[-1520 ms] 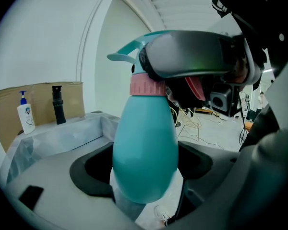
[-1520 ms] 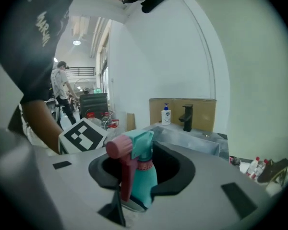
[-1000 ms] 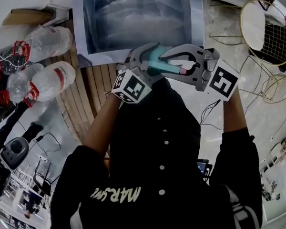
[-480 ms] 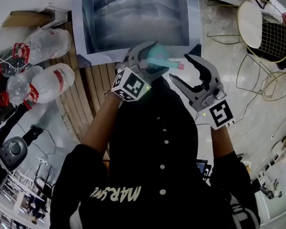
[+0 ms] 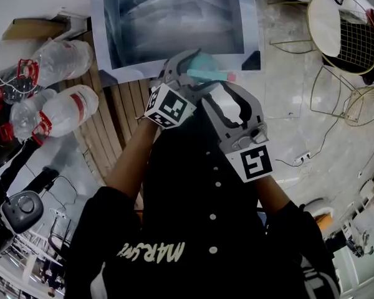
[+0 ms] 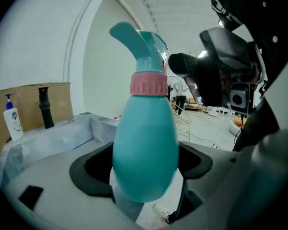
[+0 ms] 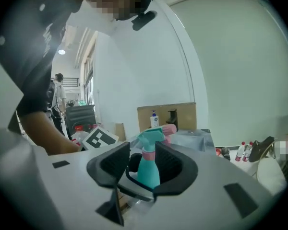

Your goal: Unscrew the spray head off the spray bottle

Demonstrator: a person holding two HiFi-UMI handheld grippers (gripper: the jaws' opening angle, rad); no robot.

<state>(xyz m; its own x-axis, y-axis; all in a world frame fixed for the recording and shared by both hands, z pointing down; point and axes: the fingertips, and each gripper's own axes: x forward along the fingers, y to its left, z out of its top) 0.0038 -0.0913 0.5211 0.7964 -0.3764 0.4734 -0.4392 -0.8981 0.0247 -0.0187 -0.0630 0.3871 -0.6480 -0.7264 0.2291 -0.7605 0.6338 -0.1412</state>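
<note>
A teal spray bottle (image 6: 145, 143) with a pink collar (image 6: 149, 84) and a teal spray head (image 6: 140, 38) stands upright in my left gripper (image 6: 144, 176), which is shut on its body. In the head view the bottle (image 5: 202, 64) is held over the table edge by the left gripper (image 5: 186, 73). My right gripper (image 5: 219, 91) reaches in from the near side. In the right gripper view the bottle's top (image 7: 150, 150) sits between the jaws of the right gripper (image 7: 146, 169), which are closing, with a gap still showing on each side.
Two plastic water bottles with red labels (image 5: 59, 108) (image 5: 65, 56) lie on the slatted wooden table (image 5: 115, 126) at the left. A large grey printed sheet (image 5: 174, 17) covers the far table. Wire chairs (image 5: 346, 36) stand at the right. A cardboard box with a pump bottle (image 6: 12, 121) is behind.
The right gripper let go of the spray head, drew back to the right with jaws wide, then turned and came back in around the head from the near side. The left gripper held still.
</note>
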